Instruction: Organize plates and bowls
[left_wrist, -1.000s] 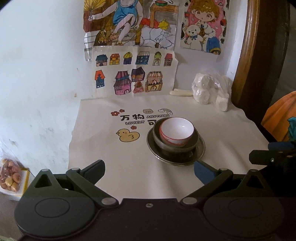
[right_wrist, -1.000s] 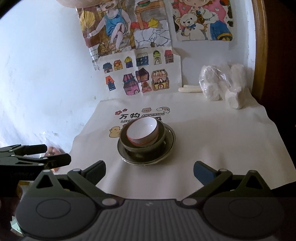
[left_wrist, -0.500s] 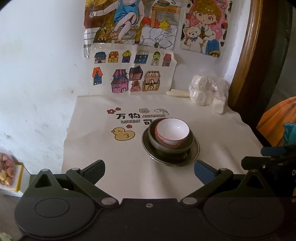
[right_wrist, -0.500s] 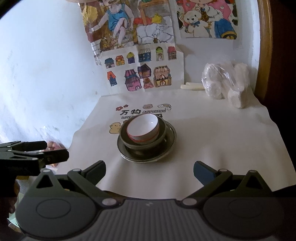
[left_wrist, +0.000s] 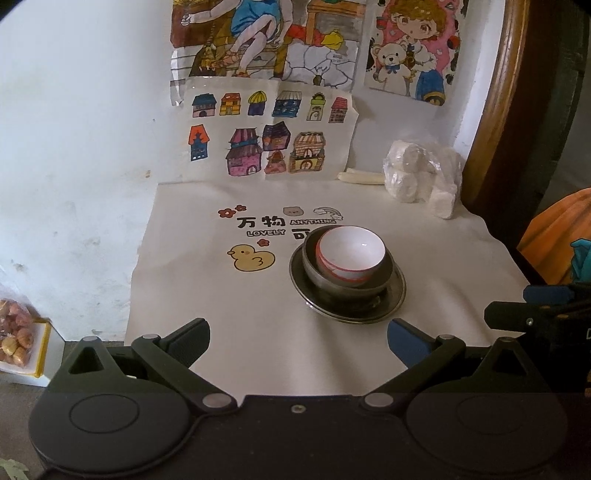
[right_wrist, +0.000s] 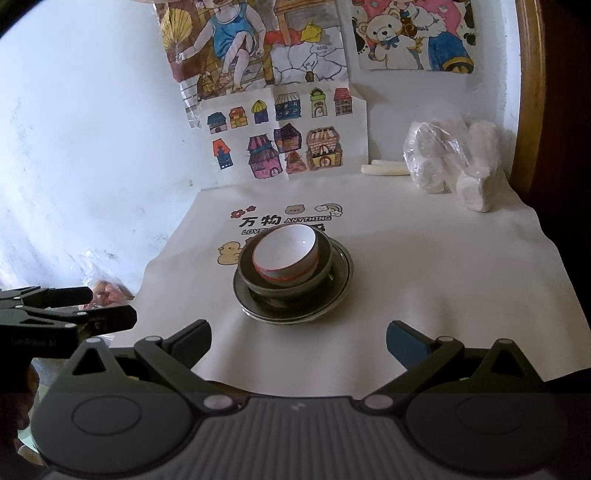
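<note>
Both my left gripper and my right gripper hang with fingers spread wide and nothing between them, while the white bowl sits tilted inside the dark bowl, which rests on the metal plate at about twelve o'clock on the printed cloth. The nesting looks done to me, so doing this step well means keeping clear of the stack. If I do straighten the white bowl, I would pinch its rim at six o'clock and lower it gently, because the plate may slide on the cloth.
</note>
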